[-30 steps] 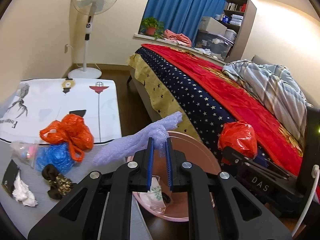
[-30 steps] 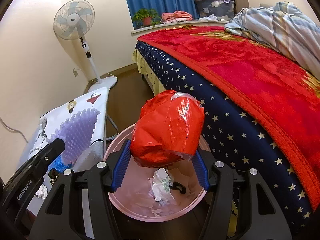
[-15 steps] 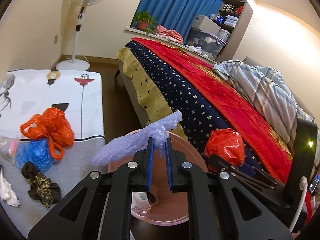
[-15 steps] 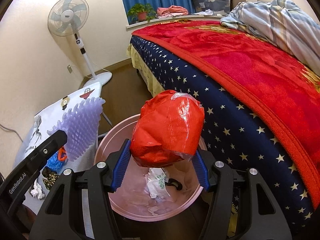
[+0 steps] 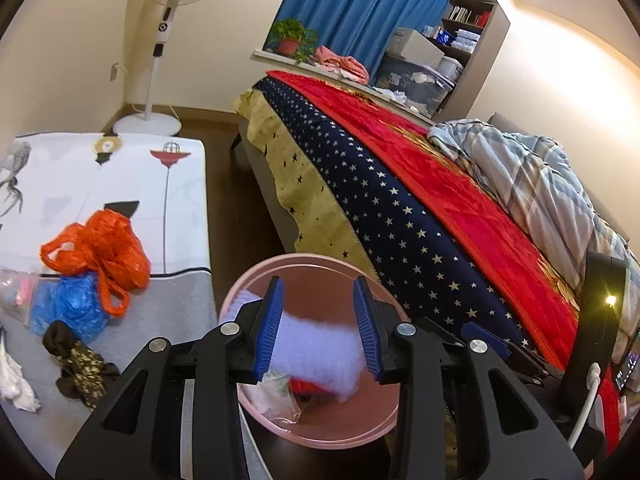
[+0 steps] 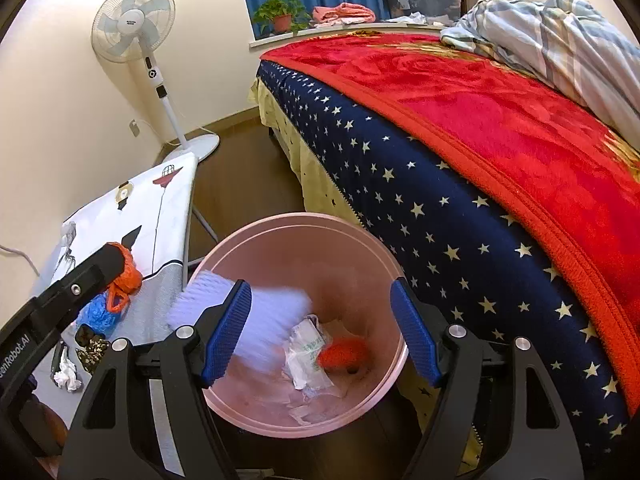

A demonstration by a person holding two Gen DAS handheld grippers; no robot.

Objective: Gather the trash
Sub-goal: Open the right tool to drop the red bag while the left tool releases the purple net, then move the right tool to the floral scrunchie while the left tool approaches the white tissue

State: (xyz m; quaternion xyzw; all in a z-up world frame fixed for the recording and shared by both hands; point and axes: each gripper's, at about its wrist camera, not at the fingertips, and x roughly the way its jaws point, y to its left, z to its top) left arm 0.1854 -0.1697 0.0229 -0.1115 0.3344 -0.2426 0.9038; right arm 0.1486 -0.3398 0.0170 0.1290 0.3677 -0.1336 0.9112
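A pink round bin (image 5: 276, 264) (image 6: 296, 220) stands on the floor between the table and the bed. My left gripper (image 5: 318, 326) is open above it. A purple foam sheet (image 5: 316, 354) (image 6: 272, 320) is blurred, falling into the bin. My right gripper (image 6: 322, 336) is open and empty over the bin. A red plastic bag (image 6: 344, 354) lies blurred inside, beside crumpled white wrapping (image 6: 306, 354). On the table (image 5: 176, 320) lie an orange bag (image 5: 100, 248), a blue bag (image 5: 70, 308), a dark patterned scrap (image 5: 78, 364) and white tissue (image 5: 14, 380).
A bed (image 5: 440, 208) with a red and starred blanket runs along the right. A standing fan (image 5: 160, 40) is at the back left. Brown floor (image 5: 224, 184) lies between table and bed. A clear packet (image 5: 16, 292) sits at the table's left edge.
Both grippers have opened. The purple foam sheet has dropped from the left gripper and the red bag from the right gripper into the pink bin.
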